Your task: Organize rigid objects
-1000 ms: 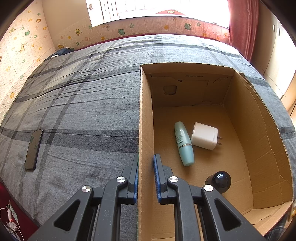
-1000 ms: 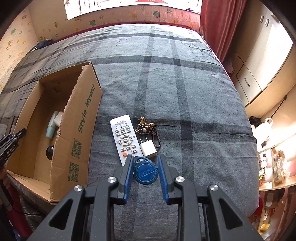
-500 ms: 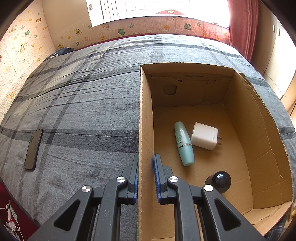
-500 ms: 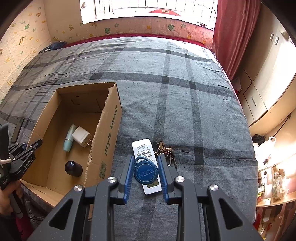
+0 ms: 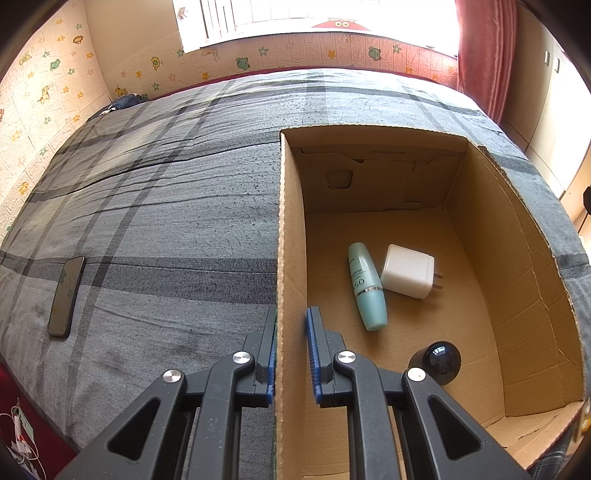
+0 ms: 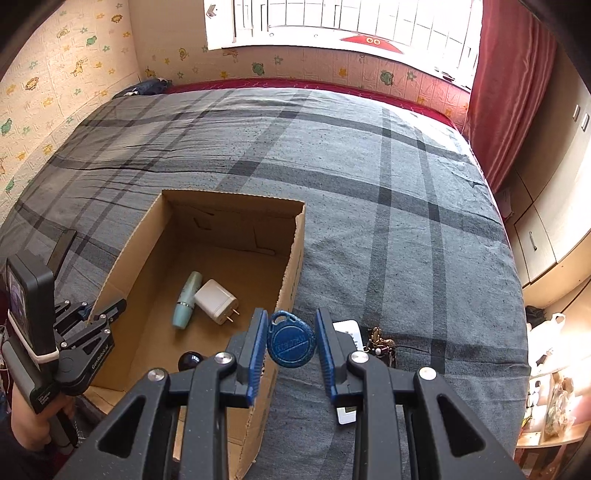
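**Blue tag gripped above the edge of the box**

The right gripper (image 6: pixel 291 341) is closed on a round blue key tag (image 6: pixel 290 344); the blue pads press its two sides, and the tag stands upright between them. Just below and to the left of this gripper is the right wall of the open cardboard box (image 6: pixel 291 266); under its right finger lies a white remote control (image 6: pixel 347 411), mostly hidden; a bunch of keys (image 6: pixel 380 345) rests just beside the remote, further right.

The left gripper (image 5: pixel 291 356) is clamped on the left wall of the box (image 5: pixel 290 258); one pad is outside the wall and one is inside. A hand (image 6: pixel 27 424) holds its handle at the left edge of the right wrist view. Ahead of this gripper and to its right, on the floor of the box, lie a pale green bottle (image 5: pixel 367 286) and a white charger (image 5: pixel 408 271), touching each other; a dark round cap (image 5: pixel 436 362) is nearer, just beside the right finger.

The box stands on a bed with a grey checked cover (image 6: pixel 369 177); a dark phone (image 5: pixel 66 297) lies on the cover, well apart to the left of the left gripper. Behind the bed there is a wall with animal stickers (image 6: pixel 74 70), a bright window (image 6: pixel 332 22) and a red curtain (image 6: pixel 513 85); pale cupboards (image 6: pixel 554 206) stand at the right.
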A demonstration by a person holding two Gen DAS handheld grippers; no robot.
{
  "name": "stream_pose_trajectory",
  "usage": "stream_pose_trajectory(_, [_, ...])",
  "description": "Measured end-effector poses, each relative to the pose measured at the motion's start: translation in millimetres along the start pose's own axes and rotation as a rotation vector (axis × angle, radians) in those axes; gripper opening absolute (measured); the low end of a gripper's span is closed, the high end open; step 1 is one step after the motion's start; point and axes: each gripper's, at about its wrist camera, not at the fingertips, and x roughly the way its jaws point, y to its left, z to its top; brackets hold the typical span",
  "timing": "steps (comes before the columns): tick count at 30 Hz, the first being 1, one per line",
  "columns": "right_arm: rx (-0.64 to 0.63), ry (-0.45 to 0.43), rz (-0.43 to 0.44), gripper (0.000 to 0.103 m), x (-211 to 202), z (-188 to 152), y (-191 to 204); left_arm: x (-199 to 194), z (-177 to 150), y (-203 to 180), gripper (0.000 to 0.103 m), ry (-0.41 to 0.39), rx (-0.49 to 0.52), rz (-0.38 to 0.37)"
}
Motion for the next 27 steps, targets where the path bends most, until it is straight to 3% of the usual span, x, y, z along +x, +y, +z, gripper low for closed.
stream_pose_trajectory(15, [-0.066, 0.062, 0.09, 0.027, 45.6, 18.7, 57.6, -0.9, -0.2, 2.9, 0.014, -0.001, -0.006, -0.007])
stream_pose_trajectory(27, [-0.079, 0.176, 0.109, 0.028, 102.6, 7.4, 84.0, -0.9, 0.0, 3.7, 0.015, -0.001, -0.006, -0.008])
